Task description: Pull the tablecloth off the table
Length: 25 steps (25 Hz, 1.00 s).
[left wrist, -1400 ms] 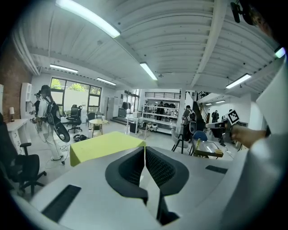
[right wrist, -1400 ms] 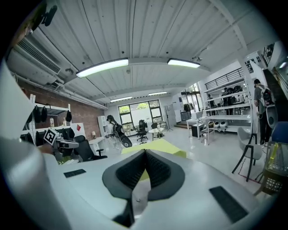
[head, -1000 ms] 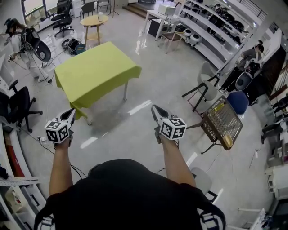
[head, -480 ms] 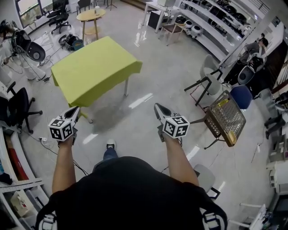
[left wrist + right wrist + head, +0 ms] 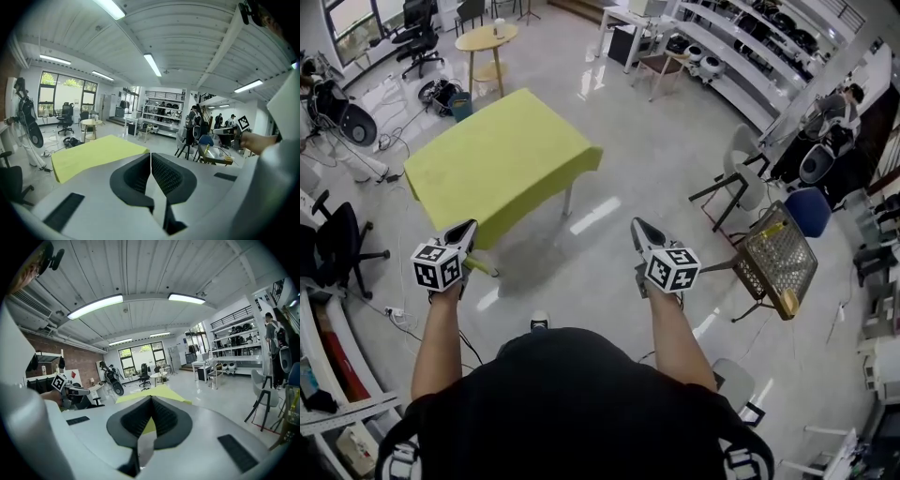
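Ahead across the floor, the yellow-green fabric tablecloth (image 5: 497, 155) covers the table (image 5: 568, 199), well apart from both tools. Left tool (image 5: 461, 234) and right tool (image 5: 641, 234): closed, empty. Step in hand: approach. The next move calls for opening both tools and gripping the near hanging edge.

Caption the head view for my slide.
Left gripper and right gripper, shut and empty, point toward the yellow-green tablecloth covering the table.

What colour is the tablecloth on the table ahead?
Plain yellow-green tablecloth, no pattern visible; clearest in the head view.
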{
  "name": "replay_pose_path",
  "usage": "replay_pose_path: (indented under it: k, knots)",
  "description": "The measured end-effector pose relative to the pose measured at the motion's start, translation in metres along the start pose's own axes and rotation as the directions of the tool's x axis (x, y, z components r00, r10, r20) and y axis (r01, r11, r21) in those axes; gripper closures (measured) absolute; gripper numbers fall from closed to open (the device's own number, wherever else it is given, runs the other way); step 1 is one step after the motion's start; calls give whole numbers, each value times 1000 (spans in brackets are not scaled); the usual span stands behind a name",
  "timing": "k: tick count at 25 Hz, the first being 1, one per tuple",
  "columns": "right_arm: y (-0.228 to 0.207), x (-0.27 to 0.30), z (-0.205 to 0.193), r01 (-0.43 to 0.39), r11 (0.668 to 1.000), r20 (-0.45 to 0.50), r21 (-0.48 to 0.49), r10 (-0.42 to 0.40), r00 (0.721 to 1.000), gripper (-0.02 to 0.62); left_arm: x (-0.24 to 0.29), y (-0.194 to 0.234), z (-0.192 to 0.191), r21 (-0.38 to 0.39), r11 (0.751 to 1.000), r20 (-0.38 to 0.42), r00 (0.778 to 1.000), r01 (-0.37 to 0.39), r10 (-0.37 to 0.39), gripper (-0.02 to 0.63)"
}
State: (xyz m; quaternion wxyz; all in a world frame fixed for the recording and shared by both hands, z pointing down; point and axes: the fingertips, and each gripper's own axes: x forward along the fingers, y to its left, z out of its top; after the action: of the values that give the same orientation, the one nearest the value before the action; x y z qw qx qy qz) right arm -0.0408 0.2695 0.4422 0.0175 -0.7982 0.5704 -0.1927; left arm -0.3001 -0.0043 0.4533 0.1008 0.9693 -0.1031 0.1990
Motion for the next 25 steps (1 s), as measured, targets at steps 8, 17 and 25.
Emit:
replay_pose_path:
  k: [8, 17, 25]
  knots:
    - [-25, 62, 34, 58, 998, 17, 14, -58, 998, 577, 67, 51, 42, 22, 998, -16, 998, 56, -56, 581]
    - [-29, 133, 57, 83, 996, 6, 20, -83, 997, 577, 121, 107, 73, 34, 994, -33, 994, 105, -104, 581]
    - [-18, 179, 72, 100, 995, -6, 19, -100, 995, 577, 134, 163, 95, 36, 993, -29, 994, 109, -108, 581]
